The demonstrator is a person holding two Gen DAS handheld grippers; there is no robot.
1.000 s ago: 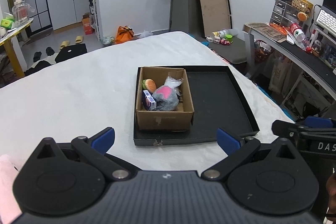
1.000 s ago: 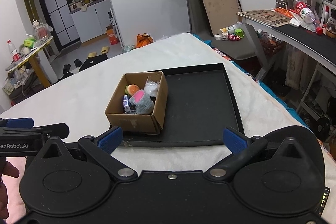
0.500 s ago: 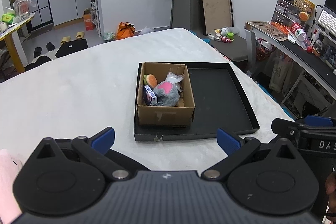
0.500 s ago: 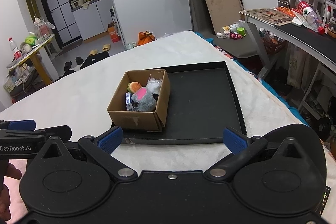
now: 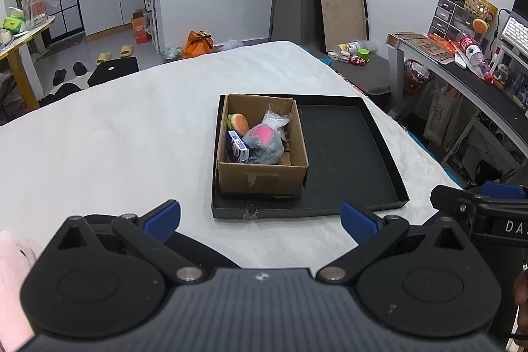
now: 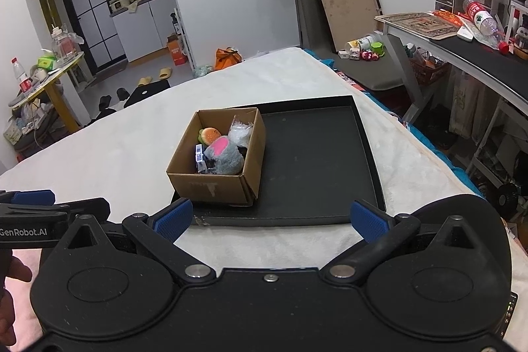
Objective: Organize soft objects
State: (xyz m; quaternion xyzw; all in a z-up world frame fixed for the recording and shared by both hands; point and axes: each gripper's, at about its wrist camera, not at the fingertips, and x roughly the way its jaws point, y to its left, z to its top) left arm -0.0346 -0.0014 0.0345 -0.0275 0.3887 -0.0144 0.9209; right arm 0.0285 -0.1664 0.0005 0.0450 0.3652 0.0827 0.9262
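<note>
A cardboard box (image 5: 262, 178) (image 6: 211, 187) stands in the left part of a shallow black tray (image 5: 346, 150) (image 6: 316, 160) on a white bed. In the box lie a grey and pink plush toy (image 5: 264, 144) (image 6: 224, 155), a small burger plush (image 5: 239, 122) (image 6: 210, 134), a blue and white carton (image 5: 237, 147) (image 6: 199, 158) and a clear plastic bag (image 5: 275, 118) (image 6: 241, 129). My left gripper (image 5: 260, 221) is open and empty, short of the tray's near edge. My right gripper (image 6: 270, 220) is open and empty, also short of it.
The white bed (image 5: 115, 137) spreads left of the tray. A pink soft item (image 5: 11, 282) lies at the lower left. A cluttered desk (image 6: 478, 45) runs along the right. A flat box leans on the far wall (image 5: 341, 9). The floor beyond holds bags and slippers.
Both views have shifted slightly, with the box and tray sitting a little higher in frame. Both grippers stay open and empty.
</note>
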